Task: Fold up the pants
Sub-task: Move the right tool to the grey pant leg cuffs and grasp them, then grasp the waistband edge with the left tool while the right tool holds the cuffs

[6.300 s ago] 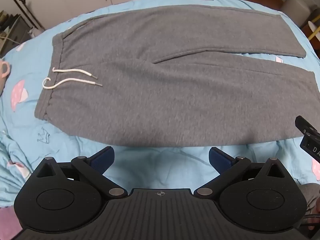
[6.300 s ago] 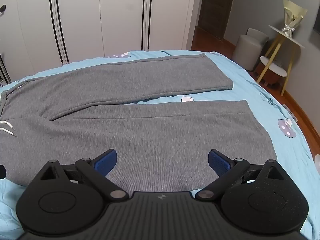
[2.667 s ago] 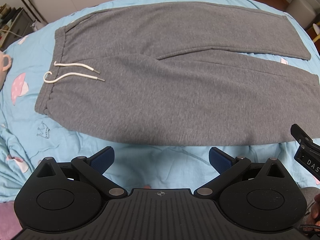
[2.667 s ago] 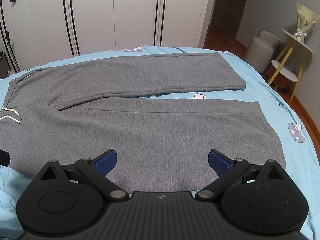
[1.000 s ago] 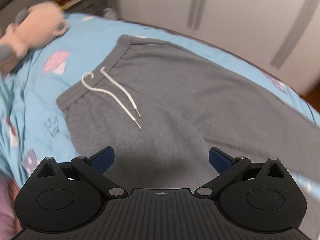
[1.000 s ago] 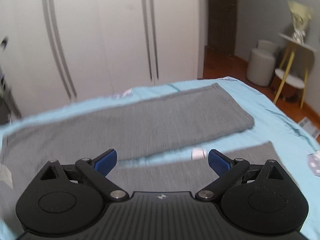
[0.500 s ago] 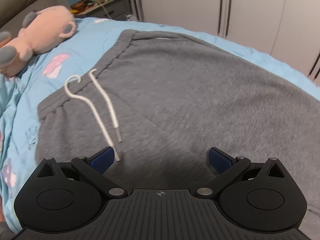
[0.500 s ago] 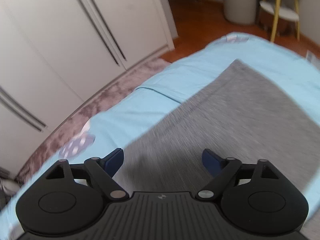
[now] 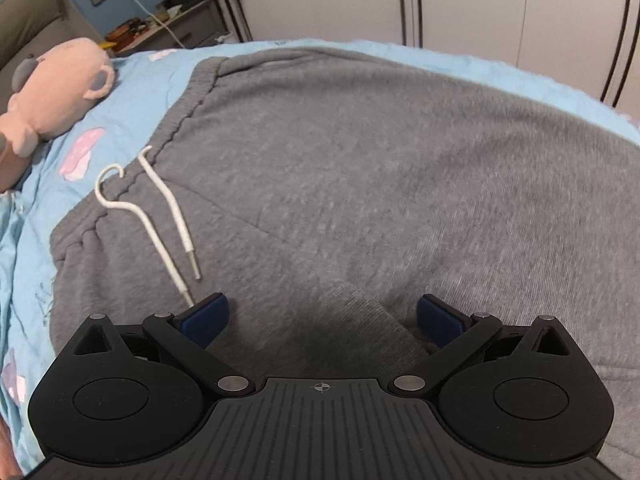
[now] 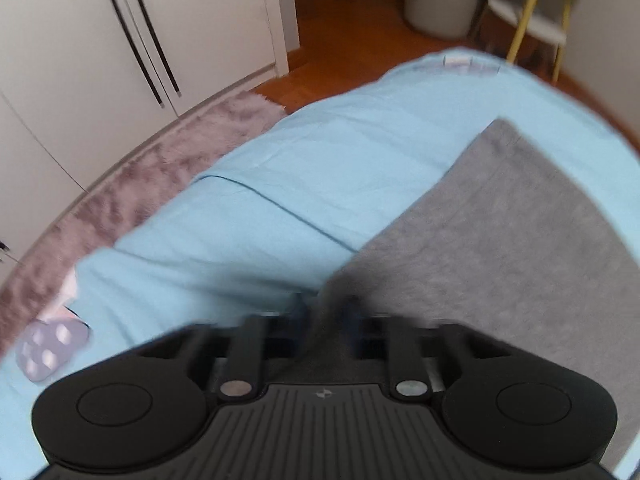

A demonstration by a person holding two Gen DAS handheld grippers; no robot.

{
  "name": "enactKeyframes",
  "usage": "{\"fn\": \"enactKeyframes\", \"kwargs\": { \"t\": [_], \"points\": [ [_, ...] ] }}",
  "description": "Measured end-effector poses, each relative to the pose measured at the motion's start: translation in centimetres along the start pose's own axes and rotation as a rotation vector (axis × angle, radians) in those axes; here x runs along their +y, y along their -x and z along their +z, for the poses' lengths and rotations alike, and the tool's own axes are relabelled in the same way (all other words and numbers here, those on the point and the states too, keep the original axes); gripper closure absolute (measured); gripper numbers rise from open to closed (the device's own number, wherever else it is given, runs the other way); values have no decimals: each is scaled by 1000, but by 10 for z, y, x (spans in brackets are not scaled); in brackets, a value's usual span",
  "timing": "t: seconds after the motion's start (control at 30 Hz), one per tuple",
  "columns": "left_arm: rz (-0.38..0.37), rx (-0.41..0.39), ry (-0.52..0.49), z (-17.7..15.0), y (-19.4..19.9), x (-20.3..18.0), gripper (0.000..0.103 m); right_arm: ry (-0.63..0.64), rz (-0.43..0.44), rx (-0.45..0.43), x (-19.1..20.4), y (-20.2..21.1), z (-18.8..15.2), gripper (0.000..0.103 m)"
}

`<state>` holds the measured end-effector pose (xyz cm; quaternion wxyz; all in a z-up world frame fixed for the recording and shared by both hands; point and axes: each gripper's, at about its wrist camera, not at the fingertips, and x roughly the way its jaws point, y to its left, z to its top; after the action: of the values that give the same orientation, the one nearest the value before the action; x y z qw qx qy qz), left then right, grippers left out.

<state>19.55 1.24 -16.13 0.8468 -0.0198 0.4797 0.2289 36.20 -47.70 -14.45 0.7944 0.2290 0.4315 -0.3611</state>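
- Our left gripper [image 9: 322, 316] is spread wide, its blue pads resting on the grey pants [image 9: 360, 168] with a small ridge of cloth between them, not pinched
- Near the left pad lie the white drawstrings [image 9: 168, 216], running back to the waistband
- Our right gripper [image 10: 332, 316] has just been closing and now pinches the edge of a pant leg [image 10: 500, 240]
- The pants lie flat on the blue sheet [image 10: 280, 200]
- A plush toy [image 9: 52, 88] sits beyond the waistband
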Motion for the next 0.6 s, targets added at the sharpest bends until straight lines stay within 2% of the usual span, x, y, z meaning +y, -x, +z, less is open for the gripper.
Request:
{"fn": "enactKeyframes", "kwargs": {
  "t": [0.03,0.13,0.27,0.37,0.43,0.5,0.57,0.6],
  "points": [
    [-14,-9,7,0,3,2,0,-18,37,-12,-9,7,-3,101],
    [-123,-56,50,2,14,13,0,-38,140,-65,-40,34,-11,101],
    [-222,-185,126,3,38,36,0,-52,303,-173,-91,106,-47,101],
    [-341,-247,195,7,49,62,0,-5,379,-278,-132,170,-107,101],
    [-377,-278,242,7,51,77,0,13,394,-293,-160,199,-157,101],
    [-389,-274,246,11,45,87,0,3,404,-270,-188,209,-209,101],
    [-408,-225,221,19,32,91,0,-22,398,-231,-207,198,-246,101],
    [-401,-205,209,24,26,93,0,-42,381,-185,-216,183,-259,101]
  ]
}}
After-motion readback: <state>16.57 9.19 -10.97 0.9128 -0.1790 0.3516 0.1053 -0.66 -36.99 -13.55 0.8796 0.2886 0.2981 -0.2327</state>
